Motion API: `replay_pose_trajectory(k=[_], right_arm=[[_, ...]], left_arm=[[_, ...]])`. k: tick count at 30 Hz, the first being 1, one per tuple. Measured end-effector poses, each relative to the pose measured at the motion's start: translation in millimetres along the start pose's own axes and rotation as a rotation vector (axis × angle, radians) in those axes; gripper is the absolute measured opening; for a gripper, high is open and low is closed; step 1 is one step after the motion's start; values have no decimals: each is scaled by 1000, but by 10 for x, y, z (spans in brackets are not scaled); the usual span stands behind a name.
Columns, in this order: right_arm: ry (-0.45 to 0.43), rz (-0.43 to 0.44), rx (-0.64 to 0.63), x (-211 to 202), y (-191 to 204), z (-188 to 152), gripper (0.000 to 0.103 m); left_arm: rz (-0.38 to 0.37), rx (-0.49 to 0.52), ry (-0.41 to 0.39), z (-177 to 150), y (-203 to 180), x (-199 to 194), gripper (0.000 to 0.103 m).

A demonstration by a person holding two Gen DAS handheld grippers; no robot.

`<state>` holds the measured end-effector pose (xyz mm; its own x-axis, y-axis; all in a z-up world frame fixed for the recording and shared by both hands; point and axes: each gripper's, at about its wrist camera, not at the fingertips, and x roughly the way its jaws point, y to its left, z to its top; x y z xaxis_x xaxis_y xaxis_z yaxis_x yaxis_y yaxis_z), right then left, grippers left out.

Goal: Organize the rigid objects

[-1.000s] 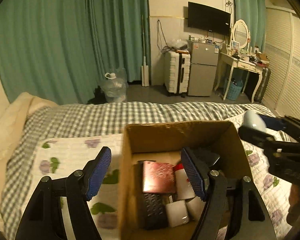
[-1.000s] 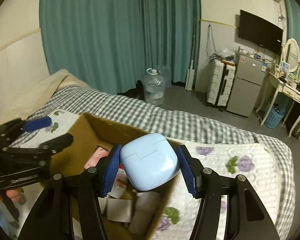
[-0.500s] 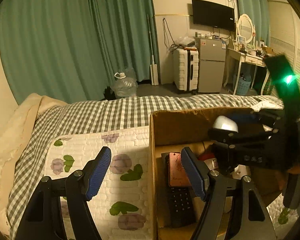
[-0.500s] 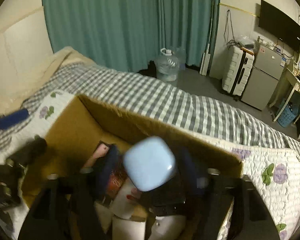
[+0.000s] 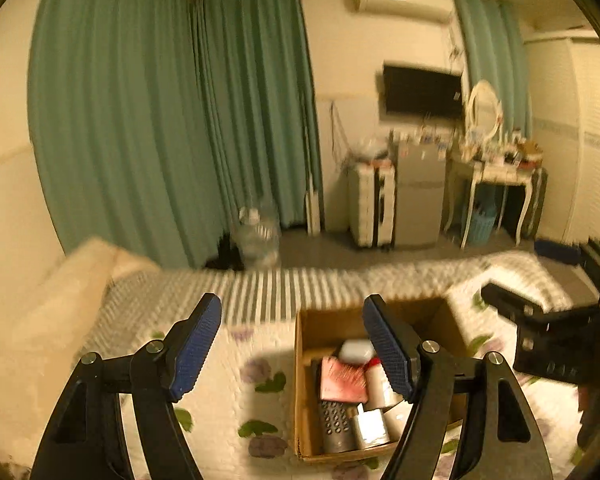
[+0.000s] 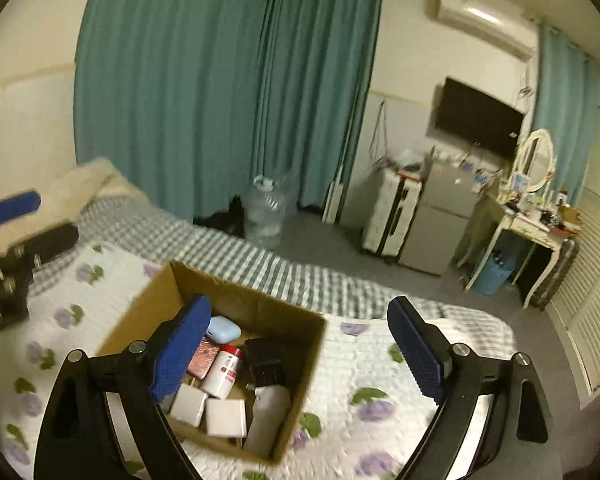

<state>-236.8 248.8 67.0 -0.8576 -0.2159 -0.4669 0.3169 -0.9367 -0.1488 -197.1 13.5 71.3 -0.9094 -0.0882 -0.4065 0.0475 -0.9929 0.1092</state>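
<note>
Right wrist view: right gripper (image 6: 300,344) spread wide above the bed, jaws just been opening, nothing between the pads. Pale blue case (image 6: 223,329) down inside the cardboard box (image 6: 300,376), far corner, next to a pink card and a red-capped white bottle (image 6: 224,370). Left gripper (image 5: 292,344) gaping too, empty, hovering over the floral quilt (image 5: 228,384) beside the box.

cardboard box (image 6: 148,312): one
white blocks (image 6: 188,400): two
blue case (image 6: 224,329): one
red-capped bottle (image 6: 223,370): one
remote (image 5: 334,424): one
</note>
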Motion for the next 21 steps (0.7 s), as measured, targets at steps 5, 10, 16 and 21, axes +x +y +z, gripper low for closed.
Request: replay_pose_trajectory(k=[5,10,16,21], right_arm=[[-94,-25,14,-820,36,148,103],[-156,-28,38,-1428,139,142,103],[-234,-45,55,-1813,331,-89,103],[-317,-7,30,-1696,553,-407,103]], left_arm=[[-36,10,-140,276,68,-853,77],[-37,32,-211,275,62,-1386,78],[-30,6,-221,12,85,-1527,79],[-20,-23,-199,-282,58,-1303,79]])
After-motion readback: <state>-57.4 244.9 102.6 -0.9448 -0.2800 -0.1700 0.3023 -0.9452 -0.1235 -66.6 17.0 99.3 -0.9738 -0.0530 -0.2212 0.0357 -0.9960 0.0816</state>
